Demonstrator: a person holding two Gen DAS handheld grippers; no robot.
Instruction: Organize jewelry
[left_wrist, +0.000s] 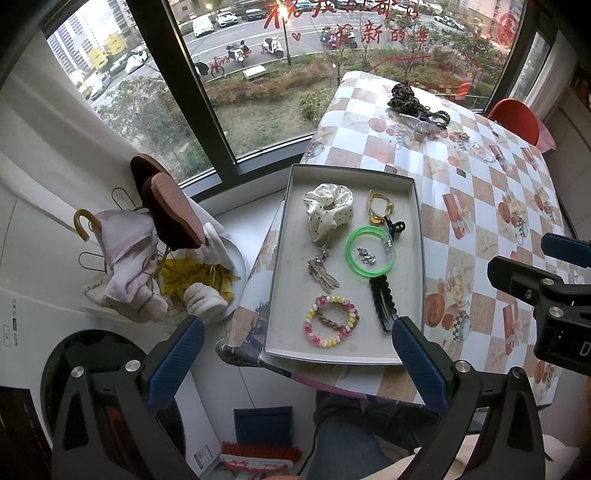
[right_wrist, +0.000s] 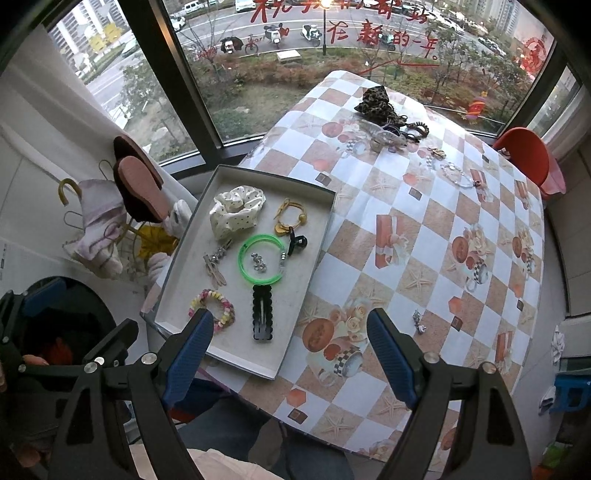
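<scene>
Earring, a small silver metal piece (right_wrist: 418, 320), lies loose on the checkered tablecloth just ahead-right of the empty, wide-apart right gripper (right_wrist: 291, 349), nearer than the likewise spread left gripper (left_wrist: 297, 356).

The bangle (left_wrist: 369, 252) is neon green and the scrunchie (left_wrist: 327, 209) cream with black dots. The tablecloth (right_wrist: 424, 236) is checked white and tan; the snap clip (right_wrist: 262, 312) is black.

— How do the two grippers stand?
— The left gripper (left_wrist: 297, 363) has its jaws spread wide, nothing between the blue pads (left_wrist: 177, 360).
— And the other?
— The right gripper (right_wrist: 290, 356) likewise gapes (equally empty), both held level, side by side.
</scene>
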